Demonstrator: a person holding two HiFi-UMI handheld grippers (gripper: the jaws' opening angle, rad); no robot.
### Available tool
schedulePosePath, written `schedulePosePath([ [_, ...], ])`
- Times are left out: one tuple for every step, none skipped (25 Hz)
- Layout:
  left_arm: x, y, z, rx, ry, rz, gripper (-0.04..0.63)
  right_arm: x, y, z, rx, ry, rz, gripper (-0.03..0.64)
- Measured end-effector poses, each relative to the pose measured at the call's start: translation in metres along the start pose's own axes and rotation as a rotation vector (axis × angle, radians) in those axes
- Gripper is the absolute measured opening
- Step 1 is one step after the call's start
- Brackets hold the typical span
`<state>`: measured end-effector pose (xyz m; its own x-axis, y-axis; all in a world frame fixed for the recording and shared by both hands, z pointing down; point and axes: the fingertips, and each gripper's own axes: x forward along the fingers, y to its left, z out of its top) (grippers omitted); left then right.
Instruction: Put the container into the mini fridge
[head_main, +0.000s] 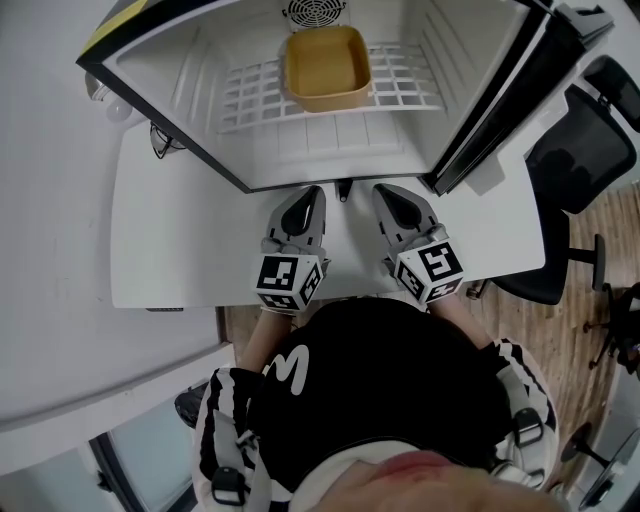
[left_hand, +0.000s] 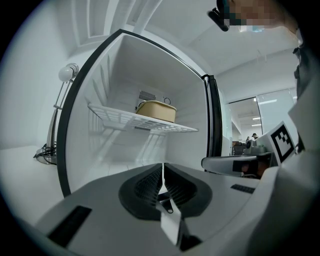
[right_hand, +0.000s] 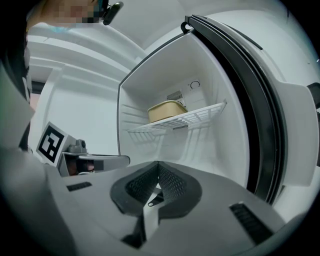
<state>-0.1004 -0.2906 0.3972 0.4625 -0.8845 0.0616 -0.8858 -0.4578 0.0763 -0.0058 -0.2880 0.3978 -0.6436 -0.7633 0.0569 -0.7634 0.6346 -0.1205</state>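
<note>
A white surface (head_main: 170, 250) stands over a wooden floor (head_main: 585, 240), with a black office chair (head_main: 580, 150) off to the person's right; on the surface sits the mini fridge (head_main: 330, 150), its door (head_main: 500, 95) swung wide open to the right. Inside, a white wire shelf (head_main: 250, 100) spans the cavity; the container (head_main: 326, 65), a tan open-topped rectangular tub, rests on that shelf towards the back, just in front of a round fan grille (head_main: 312, 12) in the rear wall. A white lamp (head_main: 115, 105) stands on the surface beside the fridge's left wall.

Both grippers lie level in front of the fridge opening, side by side and pointing into it, well apart from the container. The left gripper (head_main: 312, 192) is clenched, its ribbed pads pressed together with nothing between them; the right gripper (head_main: 386, 192) is likewise clenched and empty, pads meeting along a thin seam. Each gripper carries its marker cube at the rear, close to the person's black top (head_main: 380, 380); each gripper view shows the other gripper alongside, and the container up on the shelf.
</note>
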Motion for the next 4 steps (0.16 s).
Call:
schedulePosePath([
  [-0.0002,0.0008,0.0004,0.0,-0.001,0.0,0.018,0.0006,0.0002,0.0,0.0,-0.001,0.0,0.011],
  [-0.0004,0.0017,0.0008,0.001,-0.001,0.001,0.018,0.0012,0.0005,0.0002,0.0,-0.001,0.0,0.011],
  [-0.0007,0.0026,0.0011,0.002,-0.002,0.002,0.018,0.002,0.0008,0.0003,0.0,-0.002,0.0,0.011],
  [-0.0009,0.0036,0.0015,0.002,-0.002,0.002,0.018,0.0028,0.0012,0.0005,-0.001,-0.002,0.001,0.011],
])
